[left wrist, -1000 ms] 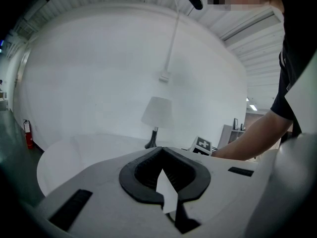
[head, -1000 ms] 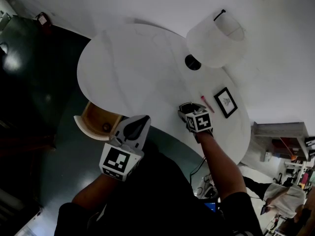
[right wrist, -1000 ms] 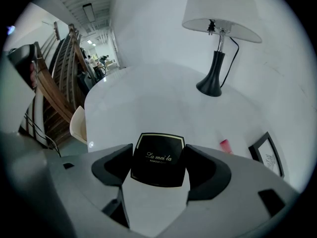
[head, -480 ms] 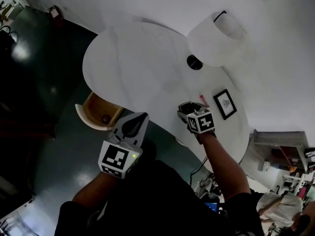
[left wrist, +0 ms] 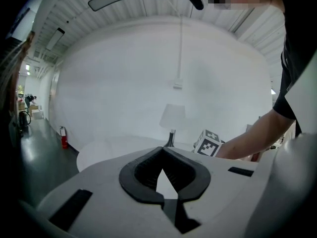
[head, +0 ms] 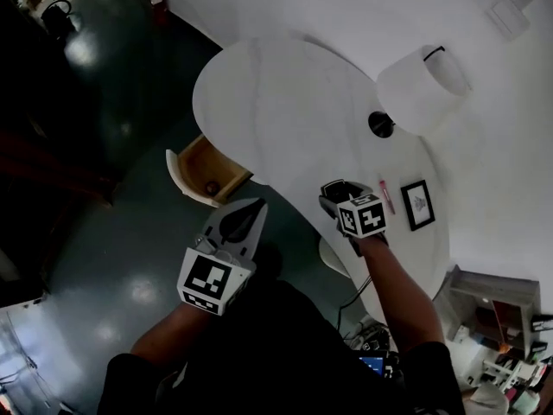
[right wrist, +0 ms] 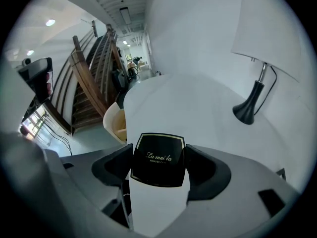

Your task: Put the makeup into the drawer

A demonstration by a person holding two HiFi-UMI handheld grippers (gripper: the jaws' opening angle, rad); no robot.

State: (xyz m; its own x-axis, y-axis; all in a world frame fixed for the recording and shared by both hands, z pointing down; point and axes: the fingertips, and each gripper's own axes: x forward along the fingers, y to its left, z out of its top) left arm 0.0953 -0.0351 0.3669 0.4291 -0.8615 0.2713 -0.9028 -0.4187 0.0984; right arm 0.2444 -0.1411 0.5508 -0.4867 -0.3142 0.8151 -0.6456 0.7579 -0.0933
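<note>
The job is partway through, as far as I can judge. The drawer (head: 179, 173) stands pulled open under the left edge of the tabletop (head: 276, 102), and a small dark round thing (head: 210, 187) already lies at its bottom. I cannot tell what that thing is. The black makeup case (right wrist: 158, 160) is not in the drawer yet. What is left is to carry it across to the drawer, set it inside and let go. A pink stick (head: 385, 195) lies near the right edge of the tabletop, just beside a small picture frame (head: 418, 204), and if it is makeup too it will need the same trip.

The right gripper (head: 335, 193) is clamped on the makeup case, one jaw on each side. Its gold-lettered lid faces the camera, and it is held above the near edge of the tabletop. From there the drawer is off to the left, well apart, with bare tabletop between them. The lamp (head: 423, 85) stands at the far right, away from that path.

The left gripper (head: 257, 206) hangs off the near edge of the tabletop, near the drawer's open front, with its jaws closed tip to tip and nothing between them
</note>
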